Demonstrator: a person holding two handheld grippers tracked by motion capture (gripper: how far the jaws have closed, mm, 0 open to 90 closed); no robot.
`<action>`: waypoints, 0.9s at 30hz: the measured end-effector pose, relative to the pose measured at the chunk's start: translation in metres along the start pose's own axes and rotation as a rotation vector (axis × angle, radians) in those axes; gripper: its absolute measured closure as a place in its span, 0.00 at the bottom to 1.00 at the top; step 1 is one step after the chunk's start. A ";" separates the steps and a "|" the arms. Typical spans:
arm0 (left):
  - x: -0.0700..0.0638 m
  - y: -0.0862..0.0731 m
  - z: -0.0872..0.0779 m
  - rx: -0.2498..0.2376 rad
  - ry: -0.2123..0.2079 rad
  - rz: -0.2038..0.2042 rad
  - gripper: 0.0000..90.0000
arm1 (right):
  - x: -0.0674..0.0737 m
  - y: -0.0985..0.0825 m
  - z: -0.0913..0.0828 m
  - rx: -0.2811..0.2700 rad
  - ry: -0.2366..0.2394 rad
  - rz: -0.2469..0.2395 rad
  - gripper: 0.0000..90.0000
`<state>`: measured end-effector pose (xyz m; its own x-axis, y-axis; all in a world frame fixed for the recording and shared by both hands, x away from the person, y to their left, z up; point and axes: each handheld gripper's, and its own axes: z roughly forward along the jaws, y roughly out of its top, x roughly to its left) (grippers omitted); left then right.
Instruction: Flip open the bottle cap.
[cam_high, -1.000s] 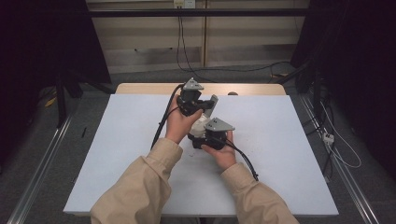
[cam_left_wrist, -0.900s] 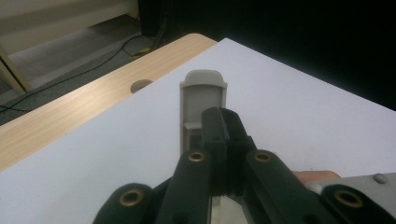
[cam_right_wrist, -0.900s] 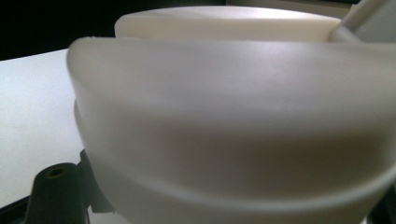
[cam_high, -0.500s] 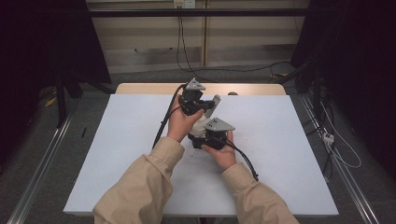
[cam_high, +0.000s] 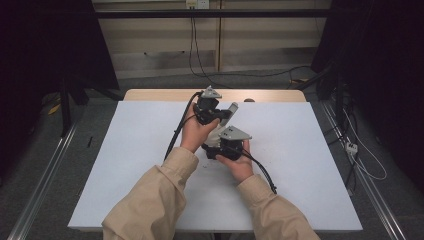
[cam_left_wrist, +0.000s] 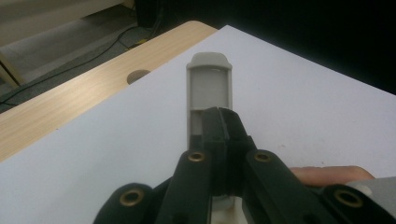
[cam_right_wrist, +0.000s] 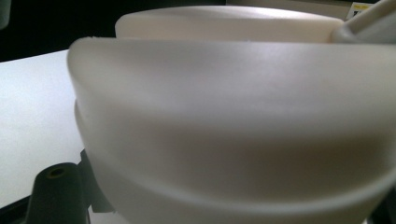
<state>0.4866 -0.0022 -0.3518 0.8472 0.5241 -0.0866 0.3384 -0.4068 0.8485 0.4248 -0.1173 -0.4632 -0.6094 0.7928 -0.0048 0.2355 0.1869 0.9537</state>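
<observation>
Worktop (cam_high: 310, 165): white sheet over a wooden top, whose wood shows as a strip along the far edge. The work sits near the middle, a little toward the far edge.

Both forearms, in tan sleeves (cam_high: 150, 200), come in from the near edge and converge toward the centre. The left forearm reaches farther, wrist raised; the left hand (cam_high: 196, 134) wraps the body of its tool from below. The right hand (cam_high: 237, 165) sits nearer the near edge, cupping its tool from underneath, fingers curled up around it.

Left hand-held gripper (cam_high: 220, 116): angled toward the far right corner. In the left gripper view its black jaws are pressed together on the near end of a flat grey bar (cam_left_wrist: 208, 88), which runs straight out ahead of them, above the worktop. The bar has a rounded far end and a shallow recessed face.

Right hand-held gripper (cam_high: 220, 145): just nearside of the left one, a grey plate on top, cable trailing toward the near right corner. In the right gripper view its jaws pinch a cream-white curved part (cam_right_wrist: 233, 121), close against the lens and blurred; whether this part joins the grey bar I cannot tell.
</observation>
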 end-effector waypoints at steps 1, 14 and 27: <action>0.000 0.000 0.001 0.006 -0.001 0.000 1.00 | 0.000 0.000 0.000 0.001 0.000 -0.001 0.21; 0.001 -0.005 0.008 0.041 -0.007 0.012 1.00 | 0.000 0.000 0.000 0.002 0.001 -0.001 0.21; 0.000 -0.010 -0.025 -0.018 -0.070 -0.047 0.77 | -0.003 0.005 -0.008 0.058 -0.005 0.025 0.06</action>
<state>0.4731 0.0201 -0.3469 0.8574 0.4883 -0.1626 0.3718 -0.3692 0.8517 0.4221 -0.1234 -0.4560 -0.5988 0.8007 0.0169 0.2939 0.2000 0.9347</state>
